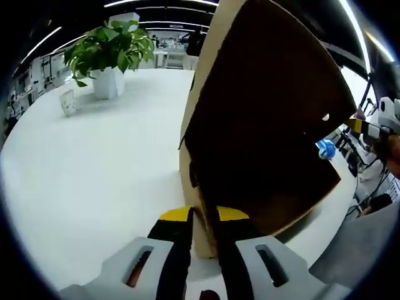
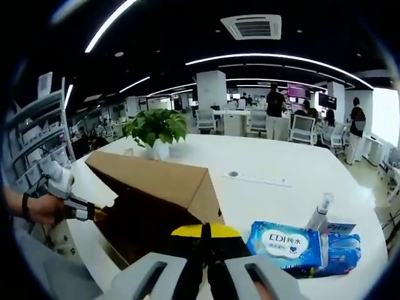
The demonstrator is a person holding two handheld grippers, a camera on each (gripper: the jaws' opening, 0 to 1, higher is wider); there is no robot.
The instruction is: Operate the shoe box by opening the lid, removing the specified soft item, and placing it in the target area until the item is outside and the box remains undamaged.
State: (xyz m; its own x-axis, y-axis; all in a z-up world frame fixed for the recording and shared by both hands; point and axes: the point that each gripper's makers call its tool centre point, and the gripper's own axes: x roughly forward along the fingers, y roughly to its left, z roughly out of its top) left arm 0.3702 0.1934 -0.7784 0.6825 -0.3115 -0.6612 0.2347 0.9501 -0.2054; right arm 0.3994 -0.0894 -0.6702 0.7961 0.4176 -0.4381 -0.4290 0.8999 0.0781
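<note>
The brown cardboard shoe box lid [image 1: 269, 125] is raised and shows its dark inner side. My left gripper [image 1: 203, 228] is shut on the lid's lower edge, with cardboard between its yellow-tipped jaws. In the right gripper view the same lid [image 2: 156, 178] slopes up over the dark box interior [image 2: 144, 225]. My right gripper [image 2: 205, 232] is shut at the lid's near corner. The left gripper [image 2: 75, 206], held by a hand, grips the lid's far edge. The right gripper [image 1: 372, 128] touches the lid's right edge. A blue pack of wipes [image 2: 284, 244] lies beside the box.
The white table [image 1: 94, 175] carries a potted plant [image 1: 109, 50] and a small white cup [image 1: 67, 102] at its far end. A spray bottle [image 2: 320, 212] and a second blue pack [image 2: 342, 245] sit beyond the wipes. People stand among desks in the background.
</note>
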